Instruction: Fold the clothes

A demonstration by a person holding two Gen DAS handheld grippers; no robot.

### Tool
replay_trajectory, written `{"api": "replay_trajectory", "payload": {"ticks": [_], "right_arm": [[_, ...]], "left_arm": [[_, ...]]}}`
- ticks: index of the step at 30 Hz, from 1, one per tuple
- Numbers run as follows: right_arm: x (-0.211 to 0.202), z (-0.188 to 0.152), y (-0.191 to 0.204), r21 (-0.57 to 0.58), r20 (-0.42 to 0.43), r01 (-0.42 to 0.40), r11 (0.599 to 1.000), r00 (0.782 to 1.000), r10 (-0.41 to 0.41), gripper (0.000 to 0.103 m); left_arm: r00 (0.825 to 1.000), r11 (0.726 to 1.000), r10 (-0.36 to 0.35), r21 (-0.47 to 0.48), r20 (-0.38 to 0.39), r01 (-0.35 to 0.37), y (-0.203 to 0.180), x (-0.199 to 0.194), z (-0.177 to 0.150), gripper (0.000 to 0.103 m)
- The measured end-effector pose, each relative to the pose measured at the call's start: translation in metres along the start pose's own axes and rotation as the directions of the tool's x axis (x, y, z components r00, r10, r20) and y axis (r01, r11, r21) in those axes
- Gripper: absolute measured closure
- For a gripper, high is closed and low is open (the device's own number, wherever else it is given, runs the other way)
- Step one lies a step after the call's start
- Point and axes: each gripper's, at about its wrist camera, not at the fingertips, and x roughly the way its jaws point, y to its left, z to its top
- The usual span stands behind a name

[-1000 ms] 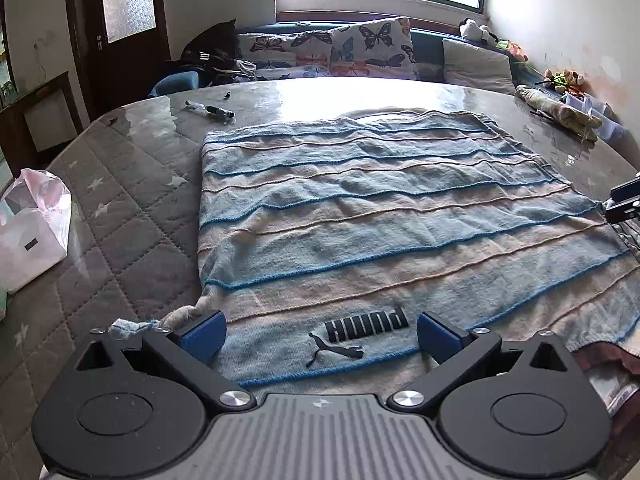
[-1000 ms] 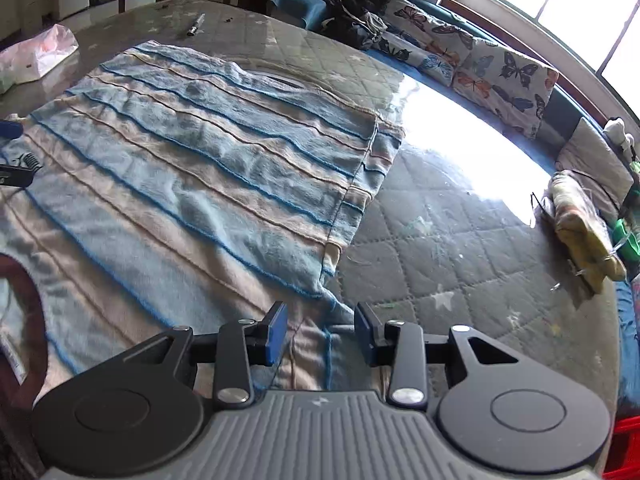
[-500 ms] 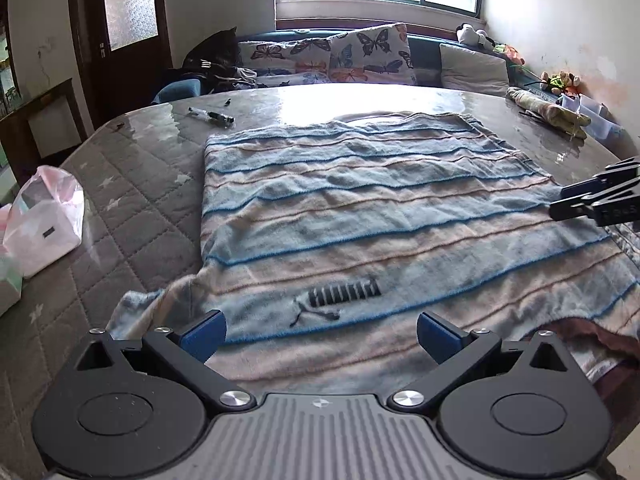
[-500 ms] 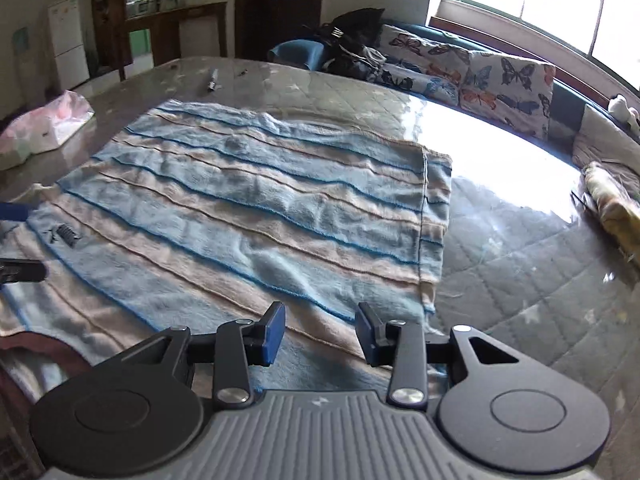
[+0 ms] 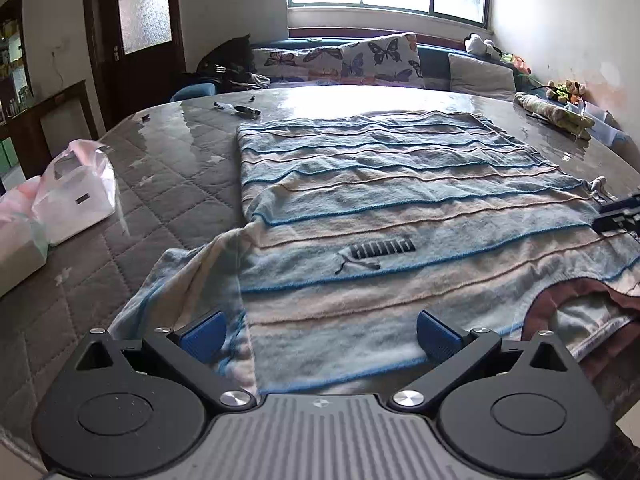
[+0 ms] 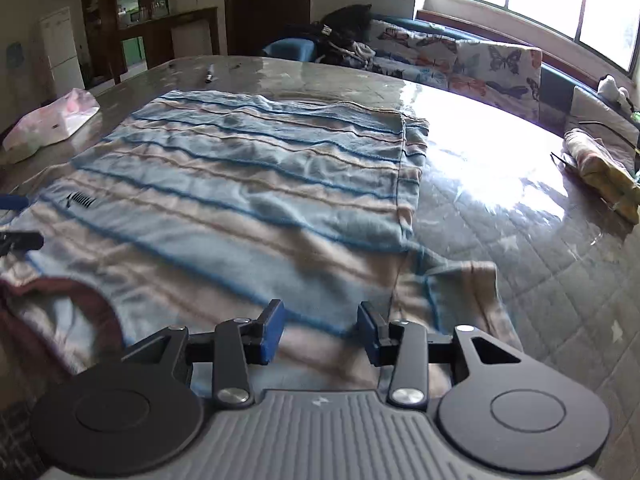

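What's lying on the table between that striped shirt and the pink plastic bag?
Nothing: in the left wrist view, only bare quilted table cover separates the striped shirt from the pink plastic bag. The right wrist view agrees.

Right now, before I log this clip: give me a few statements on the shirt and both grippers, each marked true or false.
1. The striped shirt lies spread on the table. True.
2. The left gripper is clamped on a sleeve. False: its jaws stand wide apart, holding nothing.
3. The right gripper is open. True.
4. The shirt is already folded in half. False: the whole front, logo included, shows.
5. A pen lies beyond the shirt. True.
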Motion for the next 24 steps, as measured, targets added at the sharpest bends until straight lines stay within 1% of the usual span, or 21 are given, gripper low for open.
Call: {"api": "replay_trajectory", "payload": {"ticks": [3,6,10,15,19,22,24], "right_arm": [[-0.010,-0.011,0.000,0.016,0.023,0.012,1.000,1.000,-0.013,0.061],[-0.017,-0.021,0.003,-0.006,0.041,0.035,0.999,0.999,-0.034,0.060],[-0.023,-0.029,-0.003,0.031,0.057,0.018,0.999,0.998,-0.020,0.059],[-0.025,-0.028,-0.014,0.093,0.089,0.025,0.995,0.995,-0.033,0.059],[-0.015,-0.027,-0.033,0.186,0.086,0.065,0.980,0.993,-0.082,0.059],[-0.017,-0.031,-0.042,0.221,0.098,0.065,0.973,0.991,-0.088,0.059],[-0.021,-0.036,-0.046,0.232,0.096,0.087,0.969,0.989,-0.111,0.058]], "left_arm": [[1.000,1.000,0.009,-0.013,0.006,-0.009,0.006,-0.009,-0.008,0.000],[1.000,0.999,0.024,-0.041,0.017,-0.023,0.017,-0.016,-0.016,0.000],[0.999,0.994,0.053,-0.095,0.012,-0.052,0.036,-0.023,-0.018,0.000],[0.999,0.994,0.019,-0.107,0.036,-0.015,0.040,-0.016,0.005,0.001],[0.999,0.995,-0.013,-0.097,0.052,0.018,0.036,-0.004,0.025,0.000],[0.999,0.996,-0.005,-0.085,0.033,0.008,0.032,0.009,0.028,0.000],[1.000,0.997,0.000,-0.081,0.024,0.002,0.030,0.012,0.028,0.000]]}}
